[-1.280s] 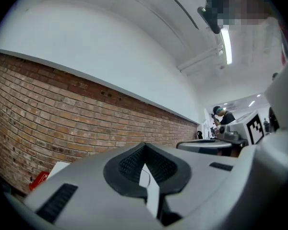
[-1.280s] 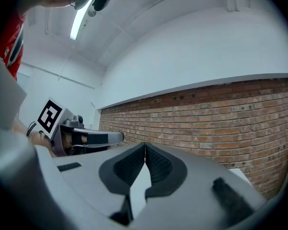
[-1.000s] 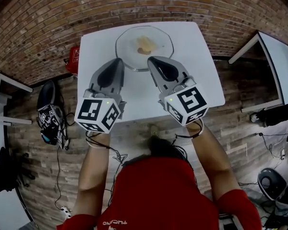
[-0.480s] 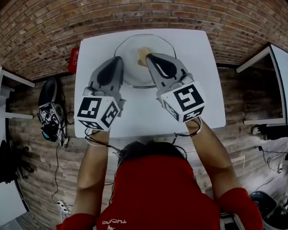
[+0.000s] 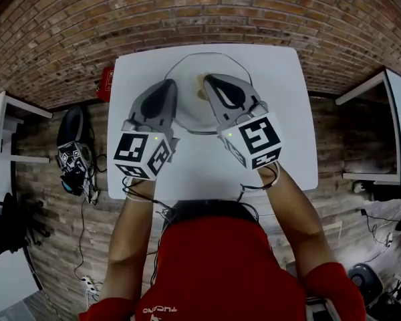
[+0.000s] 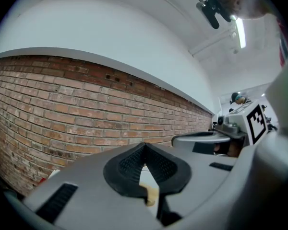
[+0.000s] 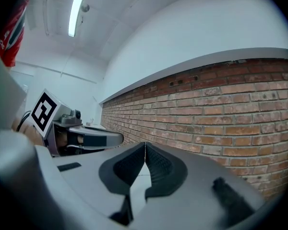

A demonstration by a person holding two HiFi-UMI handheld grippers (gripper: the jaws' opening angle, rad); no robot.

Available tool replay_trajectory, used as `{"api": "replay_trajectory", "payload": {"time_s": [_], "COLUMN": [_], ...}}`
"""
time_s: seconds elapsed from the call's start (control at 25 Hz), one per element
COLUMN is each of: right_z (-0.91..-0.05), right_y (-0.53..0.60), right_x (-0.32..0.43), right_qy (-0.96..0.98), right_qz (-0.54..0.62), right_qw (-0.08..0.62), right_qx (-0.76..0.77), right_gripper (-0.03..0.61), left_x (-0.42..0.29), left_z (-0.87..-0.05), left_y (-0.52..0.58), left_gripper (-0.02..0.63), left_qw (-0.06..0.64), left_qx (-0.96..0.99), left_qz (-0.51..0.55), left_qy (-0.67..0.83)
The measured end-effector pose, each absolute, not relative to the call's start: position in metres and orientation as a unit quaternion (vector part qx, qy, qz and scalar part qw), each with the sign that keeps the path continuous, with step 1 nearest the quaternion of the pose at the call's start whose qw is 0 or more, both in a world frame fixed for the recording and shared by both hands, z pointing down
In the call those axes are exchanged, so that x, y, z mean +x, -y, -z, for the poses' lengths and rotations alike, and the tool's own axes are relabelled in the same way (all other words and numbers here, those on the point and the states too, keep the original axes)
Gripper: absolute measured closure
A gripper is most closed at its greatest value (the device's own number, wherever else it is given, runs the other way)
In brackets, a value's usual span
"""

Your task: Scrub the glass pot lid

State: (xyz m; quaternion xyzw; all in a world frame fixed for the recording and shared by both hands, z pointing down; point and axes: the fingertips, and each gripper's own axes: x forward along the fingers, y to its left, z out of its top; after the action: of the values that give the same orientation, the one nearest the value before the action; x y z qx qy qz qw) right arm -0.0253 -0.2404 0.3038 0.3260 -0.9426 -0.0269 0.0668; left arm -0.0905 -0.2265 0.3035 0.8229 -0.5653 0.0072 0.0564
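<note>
Brick wall behind and wood-patterned floor below frame a white table (image 5: 281, 126). Left tongs (image 5: 165, 85) and right tongs (image 5: 209, 81) are each pressed fully together, with nothing caught between the ribbed pads; both gripper views show the two pads meeting along one seam. They lie side by side, pointing away from the person toward the wall.

The left tongs' tip lies over the left rim of the glass pot lid (image 5: 190, 109). The right tongs' tip lies over the lid's middle and partly covers a small tan object (image 5: 201, 92) there. Whether either tip touches the glass cannot be told. The lid rests flat on the far half of the table, near the wall-side edge.

Beyond the table's left edge sits a red object (image 5: 106, 80), and on the floor farther left lies a dark device (image 5: 72, 162) bearing square markers.
</note>
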Motion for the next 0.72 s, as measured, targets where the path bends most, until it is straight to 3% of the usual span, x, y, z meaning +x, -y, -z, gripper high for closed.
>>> {"api": "replay_trajectory", "payload": {"time_s": [0.4, 0.72], "right_z": [-0.322, -0.361], "right_y": [0.273, 0.299], "right_x": [-0.057, -0.064], "right_qy": [0.929, 0.905], "right_qz": [0.02, -0.013], "right_qw": [0.094, 0.157], "right_qx": [0.357, 0.396], "right_gripper": [0.548, 0.546], "left_x": [-0.116, -0.141], "left_z": [-0.333, -0.362], "left_y": [0.263, 0.289], "left_gripper": [0.597, 0.595], "left_qw": [0.08, 0.11], "left_qx": [0.839, 0.839], "left_qz": [-0.028, -0.037], "left_qy": [0.538, 0.531]}}
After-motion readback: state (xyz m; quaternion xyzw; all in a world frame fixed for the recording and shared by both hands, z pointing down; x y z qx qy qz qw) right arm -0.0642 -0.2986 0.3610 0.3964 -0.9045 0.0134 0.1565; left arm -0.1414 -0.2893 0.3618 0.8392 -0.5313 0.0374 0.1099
